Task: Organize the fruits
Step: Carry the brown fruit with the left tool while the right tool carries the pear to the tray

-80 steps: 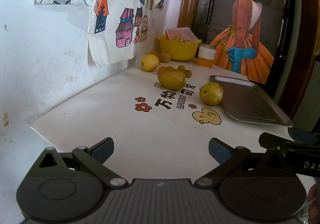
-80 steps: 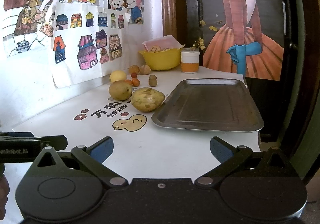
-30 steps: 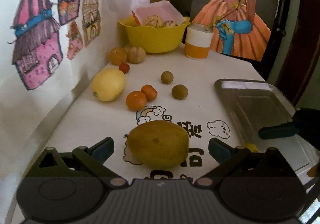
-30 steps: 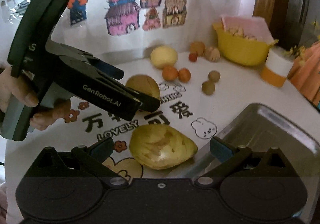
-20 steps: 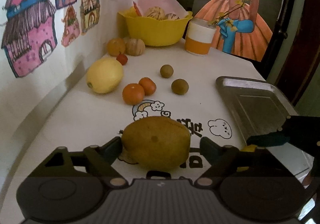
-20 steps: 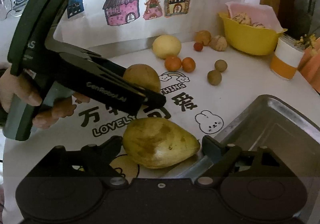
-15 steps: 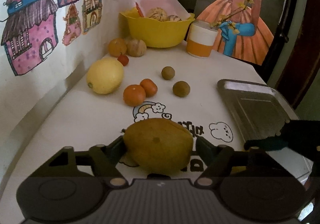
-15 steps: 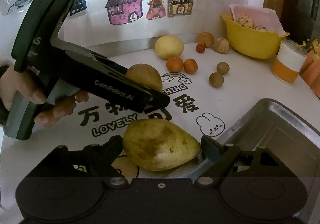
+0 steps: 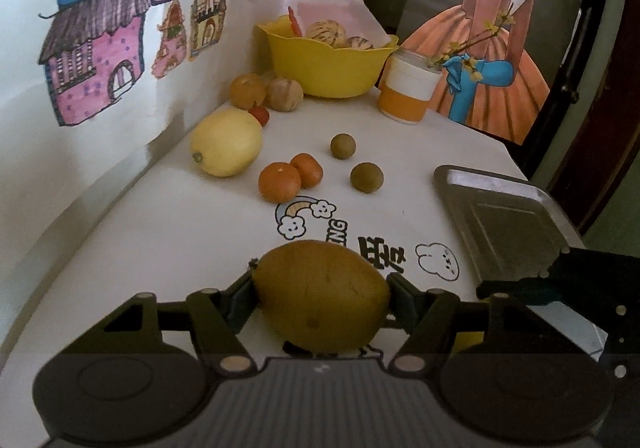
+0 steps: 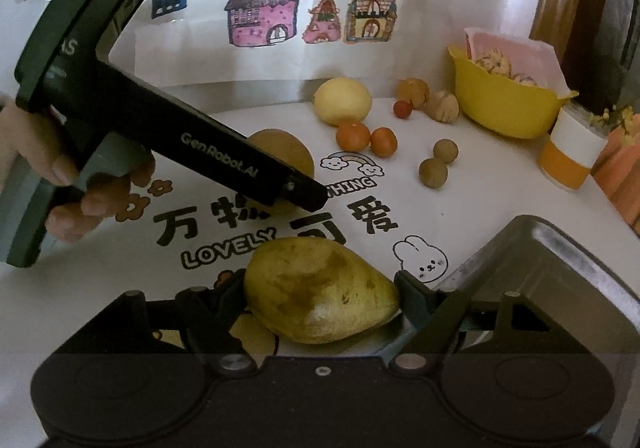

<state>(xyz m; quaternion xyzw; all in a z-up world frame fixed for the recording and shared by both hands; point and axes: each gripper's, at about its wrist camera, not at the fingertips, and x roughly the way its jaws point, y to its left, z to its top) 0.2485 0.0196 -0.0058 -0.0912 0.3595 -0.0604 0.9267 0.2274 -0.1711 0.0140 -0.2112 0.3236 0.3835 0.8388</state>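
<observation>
Left gripper [image 9: 320,294] clamps the brown pear [image 9: 322,296] across its belly, on the table [image 9: 160,232]. Right gripper [image 10: 320,298] pinches the yellow pear [image 10: 320,298] beside the tray [image 10: 560,268]. I judge both firm, bruisable, slippery; grip widest part gently.

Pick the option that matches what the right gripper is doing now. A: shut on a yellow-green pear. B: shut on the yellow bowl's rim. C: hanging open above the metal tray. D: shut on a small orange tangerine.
A: the right gripper has its jaws pressed against both sides of the blotchy yellow-green pear.
</observation>
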